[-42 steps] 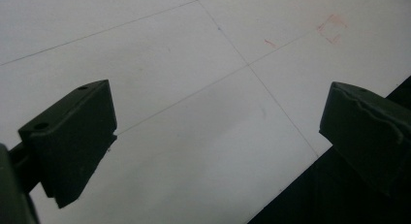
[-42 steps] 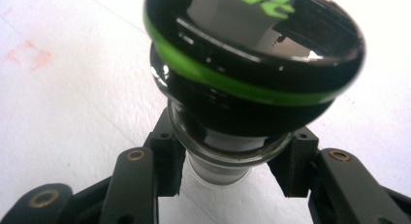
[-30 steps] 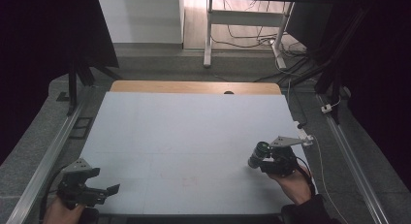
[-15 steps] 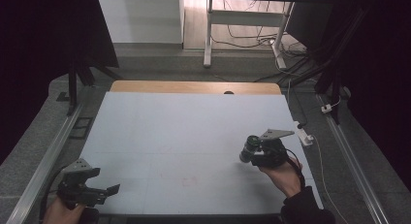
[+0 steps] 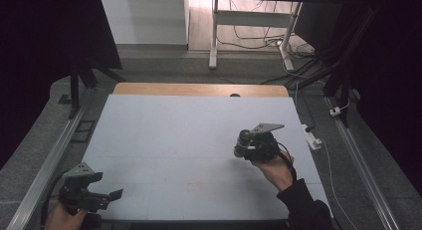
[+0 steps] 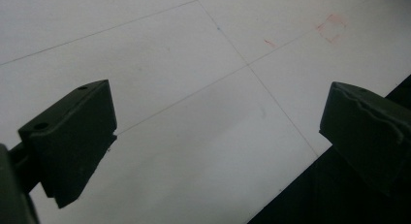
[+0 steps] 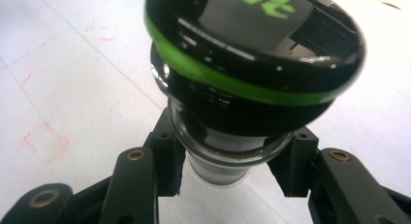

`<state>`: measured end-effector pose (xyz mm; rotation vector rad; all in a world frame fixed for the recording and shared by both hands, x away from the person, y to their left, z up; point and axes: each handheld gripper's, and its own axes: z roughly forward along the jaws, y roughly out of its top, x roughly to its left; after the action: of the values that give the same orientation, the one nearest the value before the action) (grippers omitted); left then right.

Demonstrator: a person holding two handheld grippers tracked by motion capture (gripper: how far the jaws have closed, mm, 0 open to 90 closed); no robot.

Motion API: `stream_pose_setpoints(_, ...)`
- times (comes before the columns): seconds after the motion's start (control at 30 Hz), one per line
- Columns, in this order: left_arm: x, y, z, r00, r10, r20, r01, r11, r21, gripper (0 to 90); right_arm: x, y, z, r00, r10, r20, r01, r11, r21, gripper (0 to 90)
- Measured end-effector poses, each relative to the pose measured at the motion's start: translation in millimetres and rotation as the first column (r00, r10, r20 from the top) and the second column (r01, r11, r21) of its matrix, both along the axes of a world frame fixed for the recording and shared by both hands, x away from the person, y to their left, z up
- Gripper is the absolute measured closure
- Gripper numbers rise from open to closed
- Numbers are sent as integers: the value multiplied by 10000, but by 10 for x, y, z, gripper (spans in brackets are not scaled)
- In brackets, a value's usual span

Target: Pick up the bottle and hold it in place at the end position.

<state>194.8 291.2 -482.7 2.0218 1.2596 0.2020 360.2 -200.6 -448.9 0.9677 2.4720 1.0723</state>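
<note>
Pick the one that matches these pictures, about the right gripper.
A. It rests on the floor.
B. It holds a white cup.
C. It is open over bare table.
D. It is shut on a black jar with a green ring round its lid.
D: in the right gripper view the right gripper has its fingers pressed against both sides of the jar, a black one with a green ring round its lid, held above the table.

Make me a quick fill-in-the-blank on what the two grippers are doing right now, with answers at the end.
1. The right gripper holds a bottle with a black and ____ cap.
2. The left gripper has its jaws ____, with nothing between them.
3. The left gripper sits at the table's near-____ corner.

Answers: green; open; left
</note>
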Motion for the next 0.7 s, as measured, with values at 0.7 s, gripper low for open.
stream_pose_setpoints(0.7, 1, 3, 0, 10000, 2, -12, -2, 10000, -10, 9, 311, 540, -58, 9990, 447, 79, -447, 9990, -47, 523)
